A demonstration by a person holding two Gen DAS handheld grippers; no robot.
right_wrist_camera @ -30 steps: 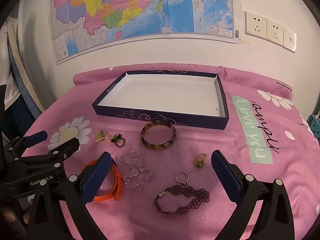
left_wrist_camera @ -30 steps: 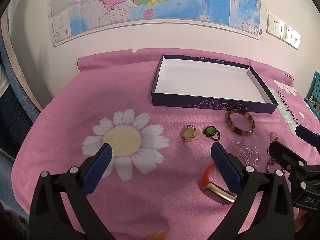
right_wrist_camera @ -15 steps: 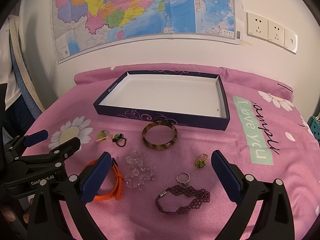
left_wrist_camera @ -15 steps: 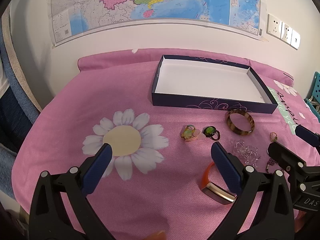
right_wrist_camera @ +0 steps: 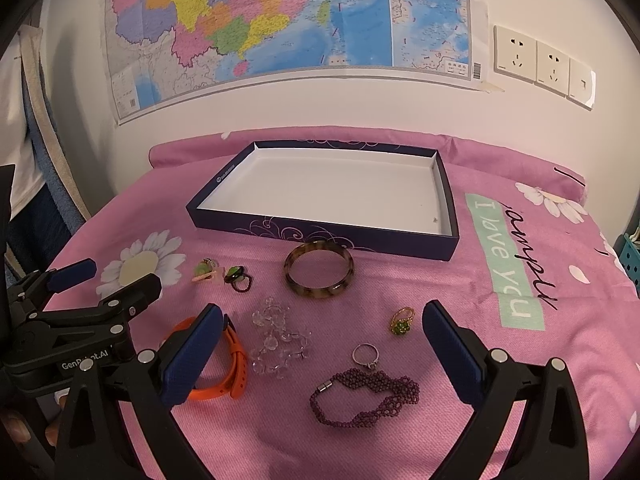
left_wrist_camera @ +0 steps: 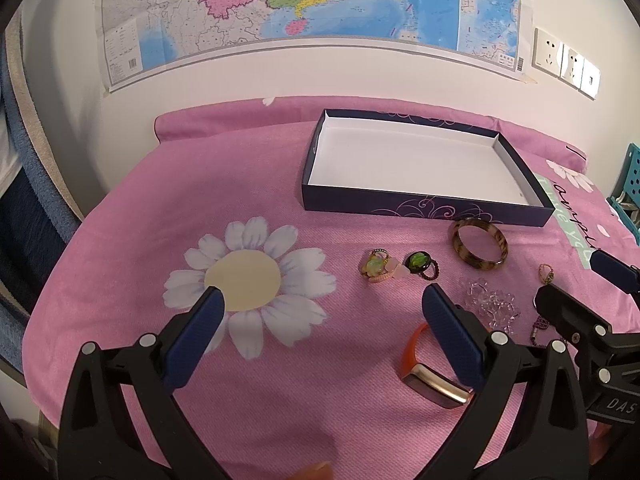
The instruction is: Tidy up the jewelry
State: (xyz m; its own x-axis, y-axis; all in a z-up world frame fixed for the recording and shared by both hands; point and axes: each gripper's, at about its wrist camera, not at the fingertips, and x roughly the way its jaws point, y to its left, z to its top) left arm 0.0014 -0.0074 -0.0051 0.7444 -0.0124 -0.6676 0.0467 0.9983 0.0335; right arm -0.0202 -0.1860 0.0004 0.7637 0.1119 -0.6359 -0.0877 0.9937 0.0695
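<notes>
A pink daisy-print bed point(right_wrist_camera: 520, 380) carries an empty box point(right_wrist_camera: 320, 228) at the back. In front of it lie a brown bangle point(right_wrist_camera: 319, 275), five rings, a clear bead bracelet point(right_wrist_camera: 280, 340), an orange band point(right_wrist_camera: 234, 360) and a purple bracelet point(right_wrist_camera: 366, 398).

Both wrist cams sit low over the pink daisy-print bedspread point(left_wrist_camera: 240, 184), facing the wall with the coloured map point(right_wrist_camera: 280, 20). Left cam is offset left; right cam is more centred on the jewelry. Shared: shallow navy white-lined box point(left_wrist_camera: 420, 204) point(right_wrist_camera: 320, 228), mottled brown bangle point(left_wrist_camera: 479, 249) point(right_wrist_camera: 319, 275), orange strap watch point(left_wrist_camera: 412, 350) point(right_wrist_camera: 236, 360). Each cam catches the other gripper at its edge.
</notes>
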